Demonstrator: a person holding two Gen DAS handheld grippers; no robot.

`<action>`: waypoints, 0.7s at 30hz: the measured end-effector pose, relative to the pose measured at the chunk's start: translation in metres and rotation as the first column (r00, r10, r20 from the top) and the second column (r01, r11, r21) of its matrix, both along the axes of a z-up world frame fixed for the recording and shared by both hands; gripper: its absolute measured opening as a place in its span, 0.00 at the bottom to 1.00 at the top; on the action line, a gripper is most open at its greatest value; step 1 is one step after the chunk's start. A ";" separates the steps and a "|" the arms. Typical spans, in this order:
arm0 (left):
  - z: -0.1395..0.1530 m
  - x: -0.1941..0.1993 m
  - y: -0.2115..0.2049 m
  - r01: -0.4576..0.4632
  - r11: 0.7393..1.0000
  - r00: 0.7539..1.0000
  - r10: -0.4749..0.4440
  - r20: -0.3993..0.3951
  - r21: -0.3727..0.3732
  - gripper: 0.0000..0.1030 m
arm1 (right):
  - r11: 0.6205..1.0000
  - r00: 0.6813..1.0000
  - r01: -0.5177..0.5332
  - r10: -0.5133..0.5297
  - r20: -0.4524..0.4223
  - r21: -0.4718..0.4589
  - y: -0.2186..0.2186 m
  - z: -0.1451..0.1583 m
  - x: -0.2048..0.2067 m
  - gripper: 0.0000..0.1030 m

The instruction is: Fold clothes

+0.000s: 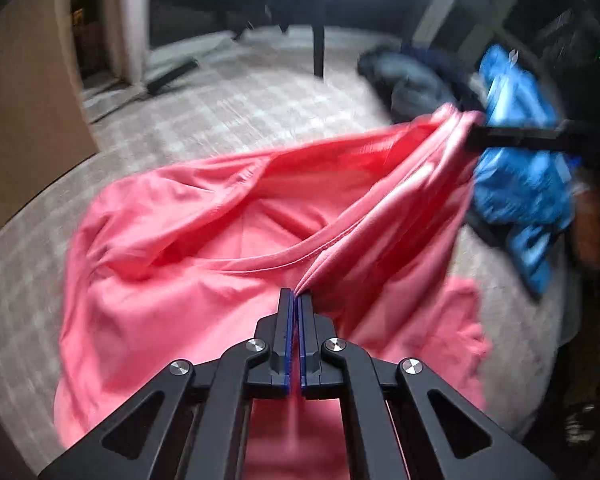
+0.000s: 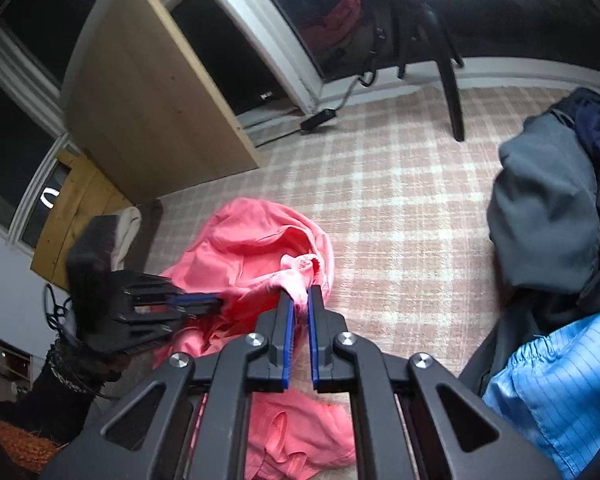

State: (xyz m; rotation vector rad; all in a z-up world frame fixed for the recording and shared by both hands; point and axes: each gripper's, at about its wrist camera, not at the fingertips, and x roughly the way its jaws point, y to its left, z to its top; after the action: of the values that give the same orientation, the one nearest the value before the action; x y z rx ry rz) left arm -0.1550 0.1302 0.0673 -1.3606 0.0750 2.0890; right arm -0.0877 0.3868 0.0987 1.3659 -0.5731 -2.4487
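Plaid rug (image 2: 400, 184) underfoot — tan wooden board (image 2: 156, 100) against the wall, black chair leg (image 2: 454, 100) beyond.

The garment (image 1: 204, 240) is coral pink, plain, without print. The rug (image 2: 400, 200) has a check pattern in beige and white. The grippers (image 1: 296, 294) are black with blue pads (image 2: 288, 320). A grey cloth (image 2: 548, 208), a light blue one (image 2: 560, 392) with thin stripes, perhaps quilted, and a wooden board (image 2: 148, 92) in pale tan.
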 end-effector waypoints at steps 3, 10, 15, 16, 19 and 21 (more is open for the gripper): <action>0.035 0.025 -0.060 -0.126 0.989 0.991 0.129 -0.035 0.072 0.01 | 0.998 0.999 -0.048 0.047 -0.024 -0.035 -0.017 0.006 -0.002 0.06; 0.031 0.081 -0.208 -0.539 0.828 0.842 0.535 -0.068 -0.158 0.01 | 0.963 0.961 -0.268 0.267 -0.065 -0.012 -0.087 0.015 -0.020 0.52; 0.017 0.104 -0.236 -0.625 0.752 0.775 0.630 -0.052 -0.209 0.03 | 0.961 0.963 -0.270 0.268 0.039 0.055 -0.098 -0.020 -0.053 0.52; 0.018 0.104 -0.230 -0.613 0.768 0.786 0.617 -0.043 -0.187 0.11 | 0.958 0.960 -0.278 0.275 0.060 0.070 -0.101 -0.028 -0.059 0.52; 0.018 0.101 -0.194 -0.526 0.842 0.849 0.529 -0.014 -0.117 0.23 | 0.937 0.939 -0.335 0.324 0.113 0.103 -0.117 -0.050 -0.074 0.52; 0.014 0.093 -0.165 -0.458 0.885 0.888 0.459 0.001 -0.087 0.24 | 0.916 0.921 -0.384 0.370 0.126 0.116 -0.129 -0.061 -0.078 0.52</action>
State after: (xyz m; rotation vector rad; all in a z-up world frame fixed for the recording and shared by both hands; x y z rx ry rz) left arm -0.0618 -0.0351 0.0811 -1.5690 -0.1906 2.4810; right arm -0.1652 0.2575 0.0378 1.5001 -0.1387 -2.1466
